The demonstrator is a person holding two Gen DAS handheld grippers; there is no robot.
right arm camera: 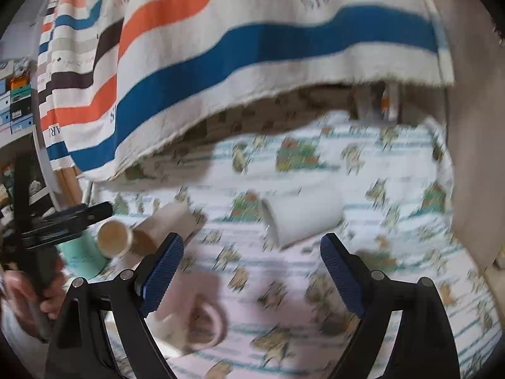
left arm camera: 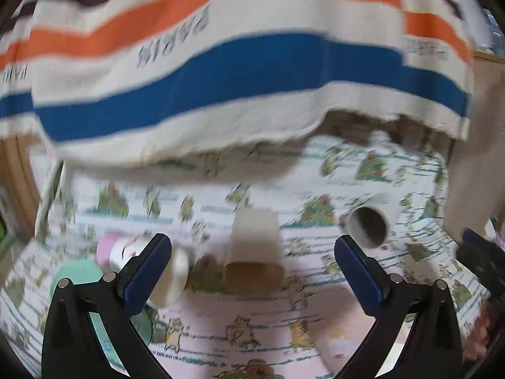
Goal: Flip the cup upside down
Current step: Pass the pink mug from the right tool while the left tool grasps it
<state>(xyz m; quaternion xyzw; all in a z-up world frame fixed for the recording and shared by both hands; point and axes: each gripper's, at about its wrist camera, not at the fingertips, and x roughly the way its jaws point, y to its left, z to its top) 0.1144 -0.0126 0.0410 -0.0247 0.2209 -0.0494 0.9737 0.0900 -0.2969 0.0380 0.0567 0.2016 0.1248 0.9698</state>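
Cups lying about, none gripped yet

Nothing looks flipped: both the left gripper [left arm camera: 252, 262] and right gripper [right arm camera: 251, 262] stand spread wide and empty over the table [right arm camera: 394, 170] with its printed cartoon cloth. A smooth white cup [right arm camera: 303, 218] lies on its side just ahead of the right one, a beige cup [left arm camera: 255, 246] ahead of the left; a striped woven towel [left arm camera: 221, 72] hangs behind
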